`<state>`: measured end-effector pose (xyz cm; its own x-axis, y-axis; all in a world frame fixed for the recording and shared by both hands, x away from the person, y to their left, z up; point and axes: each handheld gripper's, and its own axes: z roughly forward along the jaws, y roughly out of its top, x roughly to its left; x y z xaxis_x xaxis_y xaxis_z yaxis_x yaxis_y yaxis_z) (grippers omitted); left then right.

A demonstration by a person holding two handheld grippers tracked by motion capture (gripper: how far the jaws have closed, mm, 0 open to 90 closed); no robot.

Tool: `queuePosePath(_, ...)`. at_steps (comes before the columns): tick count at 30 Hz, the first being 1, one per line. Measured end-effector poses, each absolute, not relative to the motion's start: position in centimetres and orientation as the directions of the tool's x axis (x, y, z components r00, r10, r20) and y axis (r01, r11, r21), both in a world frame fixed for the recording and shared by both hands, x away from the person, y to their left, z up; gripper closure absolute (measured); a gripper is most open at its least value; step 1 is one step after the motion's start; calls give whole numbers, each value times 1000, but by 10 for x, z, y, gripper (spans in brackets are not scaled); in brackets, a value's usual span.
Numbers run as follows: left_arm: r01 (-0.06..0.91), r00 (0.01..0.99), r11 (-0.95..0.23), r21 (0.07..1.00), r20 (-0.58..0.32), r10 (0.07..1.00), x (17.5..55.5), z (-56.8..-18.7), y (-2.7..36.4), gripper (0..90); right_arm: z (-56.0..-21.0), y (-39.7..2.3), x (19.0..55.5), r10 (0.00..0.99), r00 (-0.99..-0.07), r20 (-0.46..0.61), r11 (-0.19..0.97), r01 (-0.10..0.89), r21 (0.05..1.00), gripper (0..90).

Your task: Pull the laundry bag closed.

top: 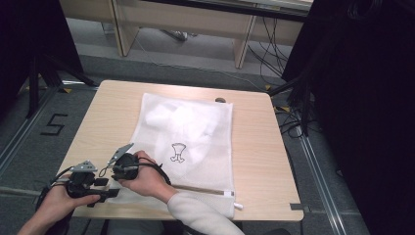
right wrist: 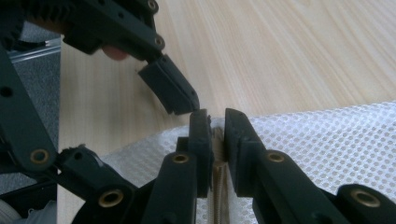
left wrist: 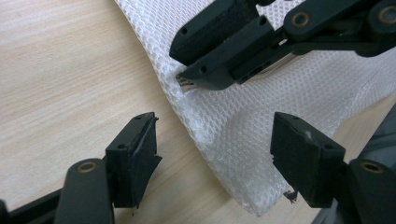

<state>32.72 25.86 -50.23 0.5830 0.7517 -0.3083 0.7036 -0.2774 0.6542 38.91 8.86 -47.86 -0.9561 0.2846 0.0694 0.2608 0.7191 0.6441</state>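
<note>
Black grippers, brass-coloured screws, trailing cables; cream knit sleeve (top: 203,215)

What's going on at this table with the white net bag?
A person sits at a wooden table with a two-jaw gripper in each hand. A white mesh laundry bag lies flat on it, with something white inside. The right gripper is shut on the bag's zipper at its near left corner. The left gripper waits open, its jaws on either side of that corner without touching it.
</note>
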Motion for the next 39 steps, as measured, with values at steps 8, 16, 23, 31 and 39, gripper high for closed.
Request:
queuePosePath(8, 711, 581, -259, 654, -339, 740, 331, -503, 252, 335, -467, 87, 388, 276, -960, 48, 709, 237, 664, 823)
queuePosePath(16, 711, 560, -204, 672, -367, 743, 339, -505, 248, 478, -459, 85, 388, 277, -960, 49, 710, 238, 663, 823)
queuePosePath(23, 726, 574, -255, 639, -358, 736, 341, -504, 246, 645, -460, 83, 387, 273, -961, 53, 717, 240, 655, 823)
queuePosePath(31, 742, 534, -199, 641, -384, 753, 341, -501, 246, 834, -459, 77, 390, 274, -961, 40, 716, 231, 659, 823)
queuePosePath(39, 765, 507, -173, 621, -414, 756, 340, -497, 246, 857, -462, 70, 389, 270, -962, 52, 728, 239, 643, 824)
